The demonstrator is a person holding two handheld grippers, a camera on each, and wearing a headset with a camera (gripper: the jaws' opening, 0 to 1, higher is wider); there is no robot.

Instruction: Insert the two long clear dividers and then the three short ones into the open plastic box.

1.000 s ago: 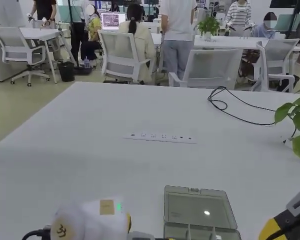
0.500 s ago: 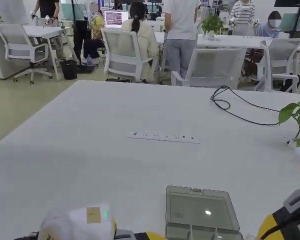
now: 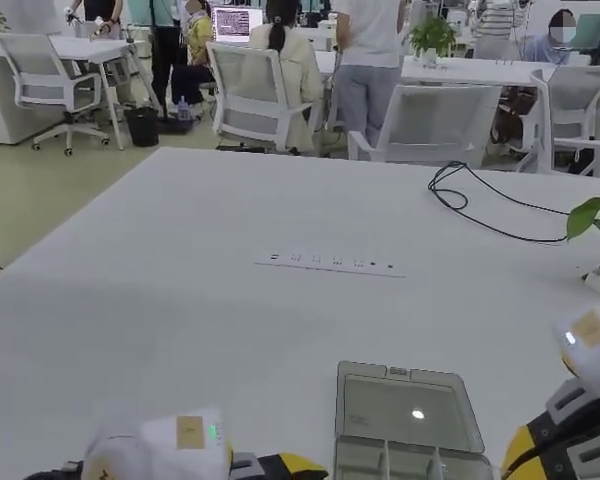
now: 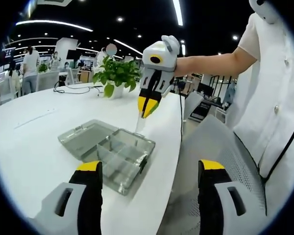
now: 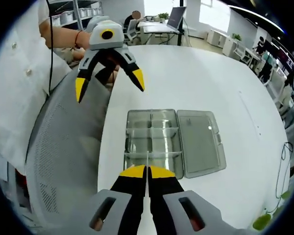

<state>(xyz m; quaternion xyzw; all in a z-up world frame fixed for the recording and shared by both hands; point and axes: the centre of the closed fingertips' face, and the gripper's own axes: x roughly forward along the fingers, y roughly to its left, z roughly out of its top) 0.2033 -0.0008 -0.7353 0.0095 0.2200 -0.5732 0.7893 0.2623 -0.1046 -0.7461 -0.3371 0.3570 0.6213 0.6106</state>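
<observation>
- right claw [image 5: 147, 169] is pinched shut on a thin clear divider [image 5: 147, 157], held upright and edge-on just above the near end of the open plastic box [image 5: 128, 142].
- left claw [image 5: 109, 84] gapes wide and empty, off the box's far end.
- the box sits near the counter [image 5: 196, 78] edge, with its lid [image 5: 198, 142] flat alongside and open room beyond.

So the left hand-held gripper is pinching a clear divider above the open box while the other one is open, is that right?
Not quite: it is the right hand-held gripper that is shut on the clear divider above the open box, and the left hand-held gripper that is open. The left gripper view shows this.
</observation>
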